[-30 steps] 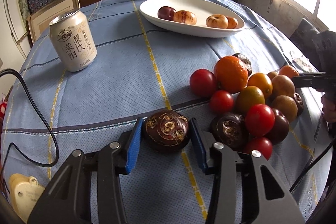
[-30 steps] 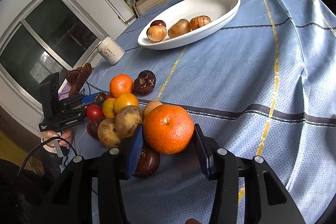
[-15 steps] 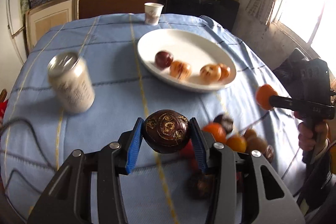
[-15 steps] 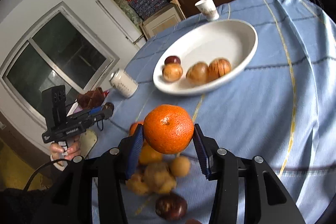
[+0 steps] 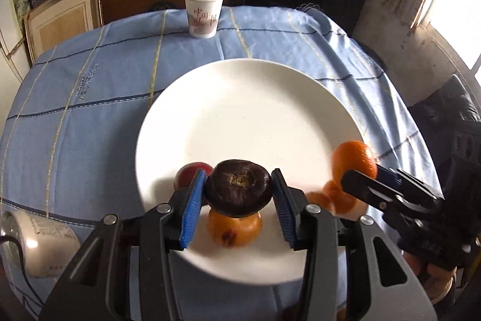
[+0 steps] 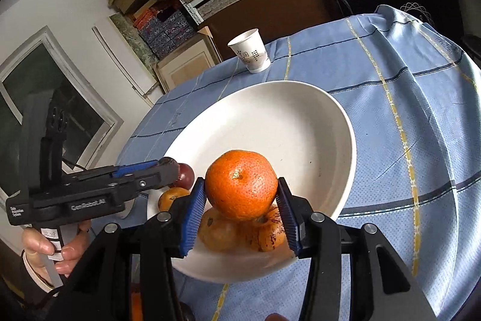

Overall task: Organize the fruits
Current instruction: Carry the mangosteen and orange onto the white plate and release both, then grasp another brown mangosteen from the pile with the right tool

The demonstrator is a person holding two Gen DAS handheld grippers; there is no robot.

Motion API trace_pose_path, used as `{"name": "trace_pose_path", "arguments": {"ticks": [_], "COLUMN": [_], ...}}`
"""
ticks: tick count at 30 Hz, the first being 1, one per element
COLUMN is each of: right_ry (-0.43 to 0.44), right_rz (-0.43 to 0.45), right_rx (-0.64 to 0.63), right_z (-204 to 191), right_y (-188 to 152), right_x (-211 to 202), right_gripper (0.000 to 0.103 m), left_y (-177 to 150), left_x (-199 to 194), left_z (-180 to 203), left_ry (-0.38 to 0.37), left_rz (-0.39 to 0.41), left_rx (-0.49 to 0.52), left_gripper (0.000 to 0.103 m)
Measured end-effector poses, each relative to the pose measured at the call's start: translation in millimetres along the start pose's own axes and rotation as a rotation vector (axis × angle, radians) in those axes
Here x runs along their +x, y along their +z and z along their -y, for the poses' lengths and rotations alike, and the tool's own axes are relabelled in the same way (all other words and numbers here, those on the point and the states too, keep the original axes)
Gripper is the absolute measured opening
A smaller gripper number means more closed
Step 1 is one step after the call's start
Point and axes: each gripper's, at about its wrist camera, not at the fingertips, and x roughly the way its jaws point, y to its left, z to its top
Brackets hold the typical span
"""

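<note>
Both grippers have carried their fruit away from the pile on the cloth and now hang over the wide white oval ceramic dish (image 5: 240, 116), which fills both views where a second ago it lay far off. Pinched between the blue ribbed pads of the left gripper (image 5: 239, 196) is the flattened dark brown-purple fruit with a pale stem scar (image 5: 239, 187), held over the near edge of the dish. Directly below it sits a mottled orange-yellow fruit (image 5: 234, 230), and a small dark red fruit (image 5: 189, 172) lies just to its left inside the dish. The right gripper (image 6: 240, 200) clamps the round bright orange tangerine (image 6: 240, 184) over the near right part of the dish, above two streaked orange-brown fruits (image 6: 267, 230). A hand (image 6: 51, 248) grips the left tool's handle at the left of the right wrist view. Under the dish lies the pale blue cloth with yellow and dark stripes (image 5: 99, 86); a white paper cup with printed marks (image 5: 203, 12) stands at its far edge, and a pale drink can (image 5: 39, 245) stands near left.
</note>
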Motion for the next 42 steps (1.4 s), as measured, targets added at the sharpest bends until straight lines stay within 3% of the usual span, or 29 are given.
{"name": "trace_pose_path", "arguments": {"ticks": [4, 6, 7, 13, 18, 22, 26, 32, 34, 37, 39, 42], "right_ry": [0.032, 0.055, 0.057, 0.038, 0.023, 0.055, 0.087, 0.085, 0.045, -0.134, -0.233, -0.232], "right_rz": [0.012, 0.023, 0.035, 0.100, 0.089, 0.036, 0.028, 0.003, -0.036, -0.110, -0.152, -0.184], "right_rx": [0.009, 0.018, 0.013, -0.098, -0.210, -0.190, -0.148, -0.108, -0.143, -0.250, -0.344, -0.420], "right_z": [3, 3, 1, -27, -49, -49, -51, -51, -56, -67, -75, -83], "right_y": [1, 3, 3, -7, -47, -89, -120, -160, -165, -175, -185, -190], "right_x": [4, -2, -8, -52, -78, -91, -109, -135, -140, -135, -128, -125], "right_gripper": [0.051, 0.065, 0.065, 0.069, 0.069, 0.069, 0.069, 0.069, 0.069, 0.069, 0.061, 0.053], "left_y": [6, 6, 5, -38, -104, -147, -164, -172, -175, -180, -183, -187], "left_x": [12, 10, 5, -57, -93, -100, -100, -101, -101, -103, -102, -101], "left_z": [1, 2, 1, -10, -31, -50, -62, -57, -57, -58, -58, -58], "left_ry": [-0.016, -0.008, 0.002, -0.024, -0.030, -0.034, -0.026, 0.039, 0.031, 0.018, 0.012, 0.022], "left_rz": [-0.002, 0.014, 0.030, 0.170, 0.238, 0.264, 0.246, 0.247, 0.234, 0.221, 0.210, 0.202], "left_rx": [-0.037, -0.054, -0.067, -0.072, -0.066, -0.097, -0.155, -0.122, -0.117, -0.128, -0.125, -0.118], "left_gripper": [0.045, 0.066, 0.081, 0.096, 0.097, 0.097, 0.097, 0.098, 0.098, 0.098, 0.098, 0.098]}}
